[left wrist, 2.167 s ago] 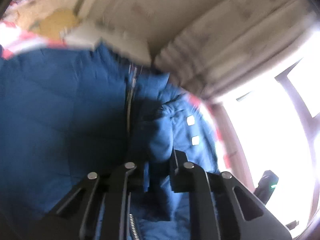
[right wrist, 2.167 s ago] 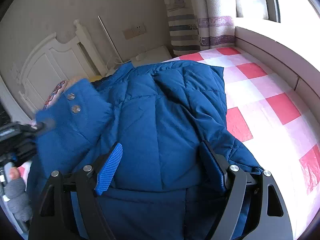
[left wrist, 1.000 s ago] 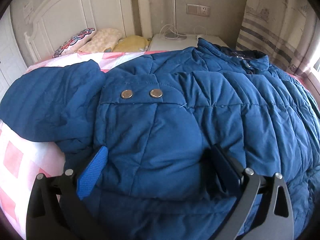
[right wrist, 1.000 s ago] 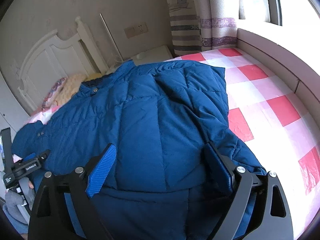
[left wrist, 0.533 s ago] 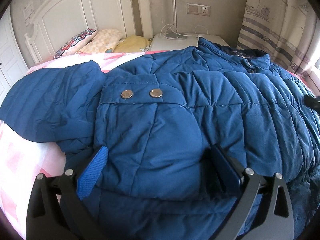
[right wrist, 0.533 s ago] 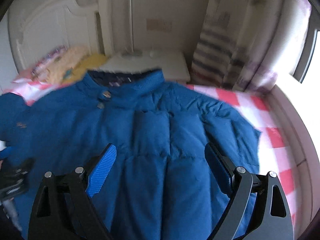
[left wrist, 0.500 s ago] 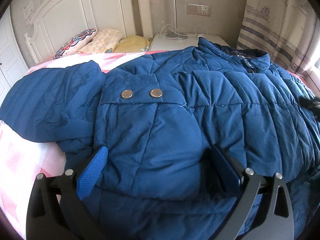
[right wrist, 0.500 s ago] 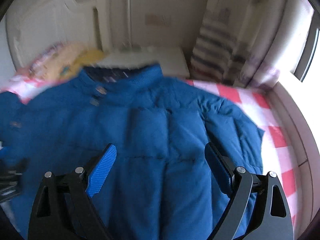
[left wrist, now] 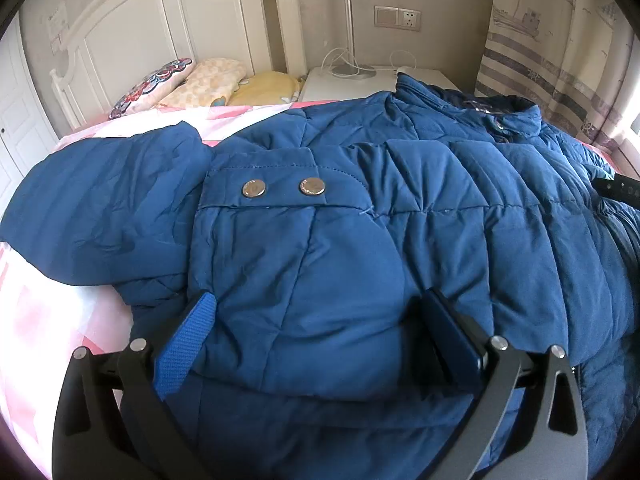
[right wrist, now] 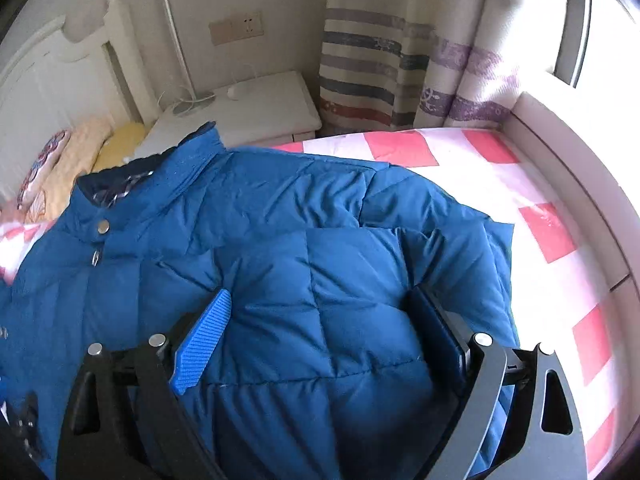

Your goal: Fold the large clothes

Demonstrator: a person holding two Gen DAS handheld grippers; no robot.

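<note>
Right now the blue padded jacket (left wrist: 360,240) lies spread across the bed (right wrist: 552,208), covering most of the pink-and-white checked sheet. Over on the left wrist view, the left gripper (left wrist: 316,328) sits low over the jacket with its jaws spread wide, blue-padded finger on the left, dark one on the right, and a puffy bulge of quilted fabric swells up between them. They flank it without squeezing it. Just beyond that bulge is a cuff tab with two metal snaps (left wrist: 283,188), side by side. A sleeve (left wrist: 104,212) flops out to the left over the sheet. Far right in this view, the collar (left wrist: 492,112) stands up, and a dark bit of the other tool pokes in at the right edge.

Switching to the right wrist view: the right gripper (right wrist: 320,328) is also spread wide, fingers either side of a quilted panel, with nothing pinched. The collar (right wrist: 160,168) points to the far left here, one snap showing below it. The jacket's right edge drapes toward bare sheet on the right.

Behind it all, a white headboard (left wrist: 160,40), pillows (left wrist: 192,84) at the far left, a white nightstand (right wrist: 248,112) carrying a lamp base and cable, and a striped curtain (right wrist: 392,60) by the window.
</note>
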